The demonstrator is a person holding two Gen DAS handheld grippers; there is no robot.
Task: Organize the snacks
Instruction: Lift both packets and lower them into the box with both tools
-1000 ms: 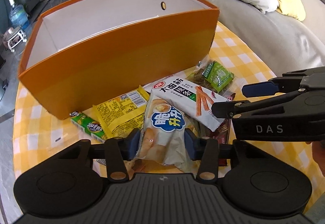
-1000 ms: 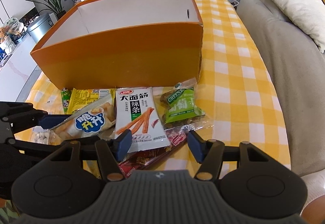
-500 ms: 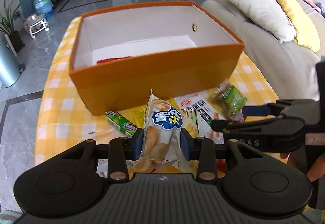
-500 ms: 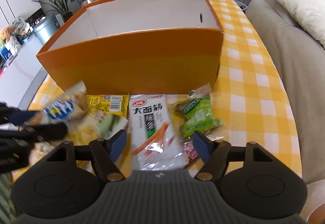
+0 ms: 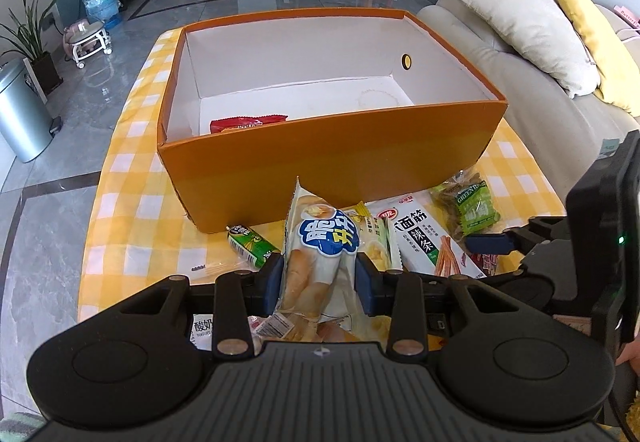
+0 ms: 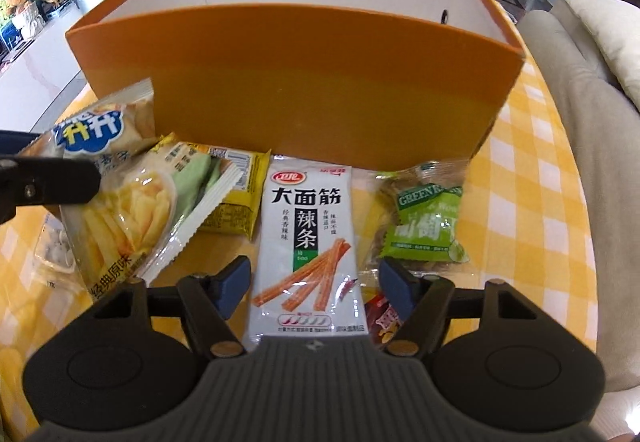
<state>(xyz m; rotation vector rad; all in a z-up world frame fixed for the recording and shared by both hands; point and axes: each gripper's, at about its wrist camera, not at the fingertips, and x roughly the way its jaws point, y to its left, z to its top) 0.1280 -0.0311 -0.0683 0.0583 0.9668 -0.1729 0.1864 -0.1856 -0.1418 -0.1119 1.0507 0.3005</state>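
The left claw (image 5: 318, 276) is squeezing the white snack bag with the blue cloud (image 5: 320, 254) by its lower half, so the bag is standing up between the pads and hanging above the other snacks, ready to go over the wall of the orange box (image 5: 332, 157). The box is sitting in the middle of the worktop (image 5: 132, 201), open at the top, so snacks can drop in from above. One red packet (image 5: 246, 123) is already lying inside, near the front left corner of the box. The right claw (image 6: 316, 284) is reaching down over the white spicy-stick packet (image 6: 306, 238), which is lying flat just in front of the box; its jaws are closing, one on each side of the packet, but the pads are not pressing on it yet (there are gaps on both sides). The green packet (image 6: 426, 219) is lying beside it, toward the right edge of the worktop. The yellow packet (image 6: 236, 197) is lying on its other side. I think these are waiting their turn.
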